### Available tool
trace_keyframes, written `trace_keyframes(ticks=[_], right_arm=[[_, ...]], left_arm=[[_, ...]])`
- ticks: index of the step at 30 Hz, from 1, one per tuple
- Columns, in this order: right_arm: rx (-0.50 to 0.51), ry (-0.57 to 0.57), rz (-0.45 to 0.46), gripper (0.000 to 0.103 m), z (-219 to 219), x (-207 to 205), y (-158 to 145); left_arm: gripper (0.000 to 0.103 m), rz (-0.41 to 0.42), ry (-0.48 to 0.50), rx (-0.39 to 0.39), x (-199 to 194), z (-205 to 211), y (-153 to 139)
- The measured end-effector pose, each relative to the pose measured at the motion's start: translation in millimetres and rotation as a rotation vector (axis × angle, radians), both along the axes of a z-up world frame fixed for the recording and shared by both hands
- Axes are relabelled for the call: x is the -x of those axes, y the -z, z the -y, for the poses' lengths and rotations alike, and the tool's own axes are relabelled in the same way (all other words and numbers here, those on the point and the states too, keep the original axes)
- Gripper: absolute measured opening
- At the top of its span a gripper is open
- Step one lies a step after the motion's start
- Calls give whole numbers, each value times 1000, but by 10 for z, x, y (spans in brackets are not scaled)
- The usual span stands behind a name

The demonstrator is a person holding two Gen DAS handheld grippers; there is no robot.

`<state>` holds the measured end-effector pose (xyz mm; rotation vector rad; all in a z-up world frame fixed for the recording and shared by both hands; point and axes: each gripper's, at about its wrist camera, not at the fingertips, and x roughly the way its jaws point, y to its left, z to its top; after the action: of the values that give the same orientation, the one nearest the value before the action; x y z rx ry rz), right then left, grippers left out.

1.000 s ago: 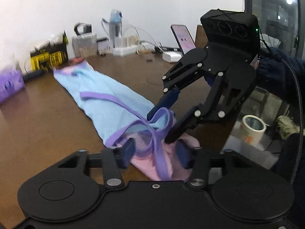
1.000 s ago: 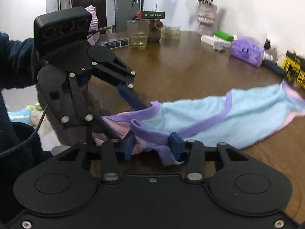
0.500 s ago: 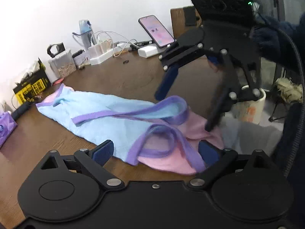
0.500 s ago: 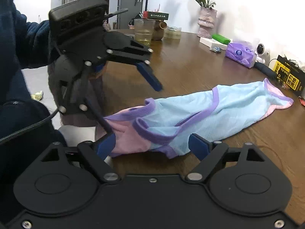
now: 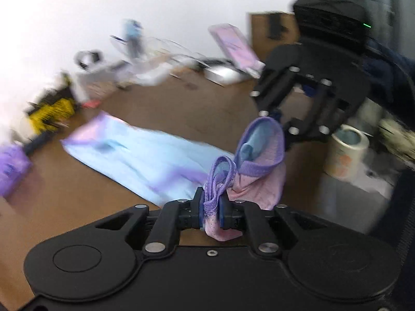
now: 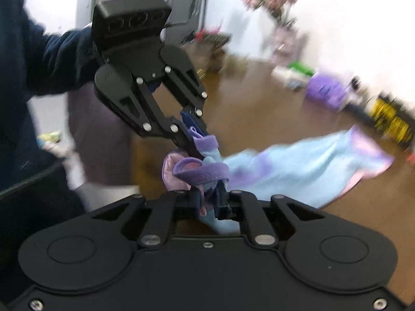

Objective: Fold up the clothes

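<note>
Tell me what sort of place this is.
Probably a lived-in home room, not a lab: a brown wooden table cluttered with household things, a vase of flowers by the white wall, a propped-up phone, and a blue and pink garment spread out for folding.

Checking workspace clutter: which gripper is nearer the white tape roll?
Right. The right gripper, closing on the garment, hangs beside the tape roll; the left gripper, also closing on it, sits farther back.

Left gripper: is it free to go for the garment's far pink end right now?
Probably not: the left gripper is closing on the garment near end, cloth between its pads. The way over the table looks open.
</note>
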<state>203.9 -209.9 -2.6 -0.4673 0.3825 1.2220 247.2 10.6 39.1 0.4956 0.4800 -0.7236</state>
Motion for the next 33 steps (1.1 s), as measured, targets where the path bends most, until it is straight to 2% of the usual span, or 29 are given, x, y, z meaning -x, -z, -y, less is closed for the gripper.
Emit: trace_keyframes(ticks=[2, 4, 5, 7, 8, 9, 11, 14, 16, 17, 18, 21, 23, 27, 28, 29, 30, 31, 32, 33], right_arm=[[0, 38, 40, 12, -57, -312, -114], [-3, 80, 36, 13, -112, -680, -190], [-5, 104, 29, 14, -140, -847, -195], [20, 140, -22, 16, -195, -1187, -146], [60, 164, -59, 24, -251, -1398, -64], [93, 179, -80, 26, -290, -1521, 37], [143, 211, -98, 29, -379, -1691, 218], [150, 261, -81, 42, -378, -1727, 326], [125, 279, -63, 57, -323, -1691, 301], [126, 285, -51, 70, -312, -1668, 280], [124, 291, -31, 74, -295, -1624, 243], [66, 258, 42, 75, -126, -1221, 5], [53, 172, 24, 75, -142, -1034, -15], [154, 47, 75, 75, -314, -732, 205], [170, 37, 70, 74, -349, -717, 253], [198, 31, 61, 73, -412, -732, 344], [208, 38, 50, 64, -451, -763, 386], [199, 43, 38, 54, -462, -795, 396], [188, 53, 17, 32, -467, -836, 401], [180, 62, 3, 24, -469, -866, 406]], left_arm=[[11, 23, -21, 24, -170, -19, -114], [11, 45, -74, 31, -583, -14, -196], [11, 48, -88, 25, -654, -1, -198], [11, -3, -137, 10, -998, 37, -94], [11, -35, -153, 9, -1125, 54, -36], [11, -84, -174, 0, -1287, 78, 90], [12, -106, -181, -7, -1384, 114, 223], [12, -114, -186, -20, -1392, 135, 314], [13, -114, -189, -29, -1399, 152, 359], [13, -116, -189, -21, -1391, 147, 360], [13, -118, -189, -12, -1383, 142, 361], [15, -118, -184, -7, -1379, 128, 362], [17, -114, -184, -3, -1395, 141, 389], [17, -121, -204, 6, -1417, 172, 400], [19, -117, -207, 0, -1417, 181, 394], [29, -114, -210, -6, -1417, 189, 387], [37, -92, -230, -29, -1416, 197, 351], [54, -43, -263, -32, -1382, 179, 282], [67, 9, -279, 6, -1282, 125, 186], [71, 61, -291, 49, -1174, 67, 88]])
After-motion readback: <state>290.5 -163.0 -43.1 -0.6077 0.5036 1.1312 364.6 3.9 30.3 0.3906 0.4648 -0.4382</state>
